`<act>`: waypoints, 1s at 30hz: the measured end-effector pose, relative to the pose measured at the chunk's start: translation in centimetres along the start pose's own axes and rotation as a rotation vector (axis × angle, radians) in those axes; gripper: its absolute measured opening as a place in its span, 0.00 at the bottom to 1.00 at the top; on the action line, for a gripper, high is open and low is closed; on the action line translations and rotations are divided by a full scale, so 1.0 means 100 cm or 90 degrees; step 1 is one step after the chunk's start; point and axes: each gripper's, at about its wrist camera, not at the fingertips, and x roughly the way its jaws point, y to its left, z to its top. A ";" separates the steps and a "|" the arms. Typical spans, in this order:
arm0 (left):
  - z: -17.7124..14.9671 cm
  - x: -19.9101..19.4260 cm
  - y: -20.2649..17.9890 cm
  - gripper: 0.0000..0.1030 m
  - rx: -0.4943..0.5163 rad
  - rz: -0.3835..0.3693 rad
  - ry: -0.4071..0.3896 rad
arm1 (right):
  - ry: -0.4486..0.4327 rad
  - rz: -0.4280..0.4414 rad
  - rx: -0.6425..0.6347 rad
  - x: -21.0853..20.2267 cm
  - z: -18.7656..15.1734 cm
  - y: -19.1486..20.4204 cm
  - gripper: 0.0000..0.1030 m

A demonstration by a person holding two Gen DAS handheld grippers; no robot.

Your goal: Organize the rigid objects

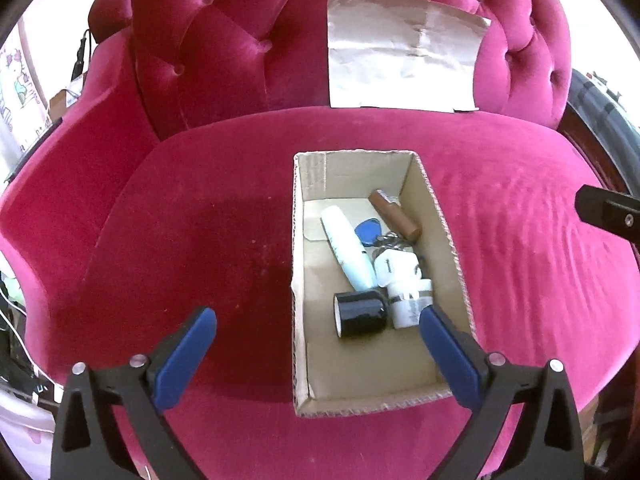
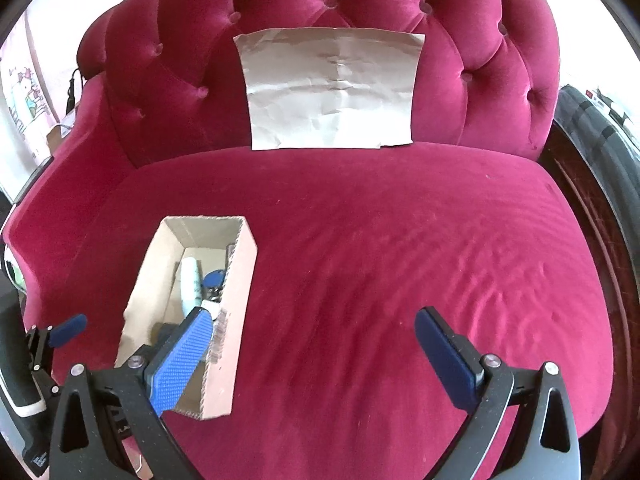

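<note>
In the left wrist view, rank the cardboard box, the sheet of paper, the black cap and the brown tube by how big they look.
1. cardboard box
2. sheet of paper, though it sits farther from the camera, so the top two are unsure
3. black cap
4. brown tube, close to the cap in apparent size

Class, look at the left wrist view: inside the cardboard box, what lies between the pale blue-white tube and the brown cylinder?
A blue teardrop key fob lies between the pale tube and the brown cylinder in the cardboard box.
</note>
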 end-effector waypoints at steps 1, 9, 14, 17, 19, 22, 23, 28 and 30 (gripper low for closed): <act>0.000 -0.005 0.000 1.00 -0.003 -0.002 0.000 | 0.001 -0.002 -0.003 -0.003 0.000 0.002 1.00; -0.001 -0.042 -0.005 1.00 -0.015 -0.020 0.003 | 0.012 -0.014 -0.008 -0.039 -0.008 0.005 1.00; -0.006 -0.072 -0.002 1.00 -0.026 -0.018 -0.008 | 0.011 -0.012 -0.002 -0.063 -0.015 0.005 1.00; -0.012 -0.084 -0.004 1.00 -0.022 -0.022 0.000 | 0.006 -0.009 0.003 -0.080 -0.019 0.004 1.00; -0.015 -0.092 -0.006 1.00 -0.017 -0.017 -0.004 | 0.000 -0.008 0.007 -0.090 -0.022 0.005 1.00; -0.017 -0.102 -0.008 1.00 -0.010 -0.008 -0.011 | -0.004 -0.008 0.011 -0.100 -0.025 0.006 1.00; -0.017 -0.103 -0.009 1.00 -0.008 -0.007 -0.012 | -0.006 -0.008 0.010 -0.103 -0.025 0.007 1.00; -0.019 -0.112 -0.008 1.00 -0.020 -0.006 -0.021 | -0.011 -0.006 0.010 -0.111 -0.028 0.009 1.00; -0.022 -0.112 -0.008 1.00 -0.026 -0.009 -0.013 | -0.007 -0.007 0.009 -0.112 -0.030 0.009 1.00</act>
